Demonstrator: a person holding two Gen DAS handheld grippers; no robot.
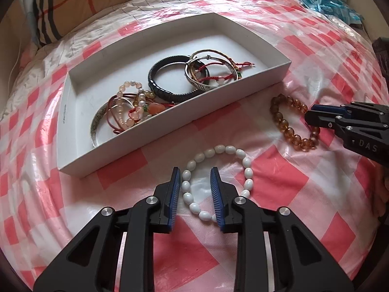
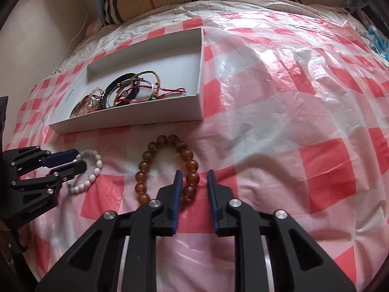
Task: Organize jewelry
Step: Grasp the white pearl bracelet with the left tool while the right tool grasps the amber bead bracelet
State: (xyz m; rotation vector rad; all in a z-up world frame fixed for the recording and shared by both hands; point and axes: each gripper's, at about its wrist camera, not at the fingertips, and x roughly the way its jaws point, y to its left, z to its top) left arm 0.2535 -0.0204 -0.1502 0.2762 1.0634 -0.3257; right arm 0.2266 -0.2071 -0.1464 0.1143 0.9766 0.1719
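White oval beads formed the nearest bracelet, low in the middle of the left wrist view, with the left gripper straddling its left strand; whether the pads pinched it could not be told. In the right wrist view the amber bracelet lay lower centre, its right-hand beads between the narrowly parted fingers of the right gripper, contact likewise unclear. Both strands were judged light, limp and smooth, likely to sag and roll, so a pinch across the cord between beads was thought best. Farther up, the white box already held other bangles and bracelets on the checked plastic sheet.
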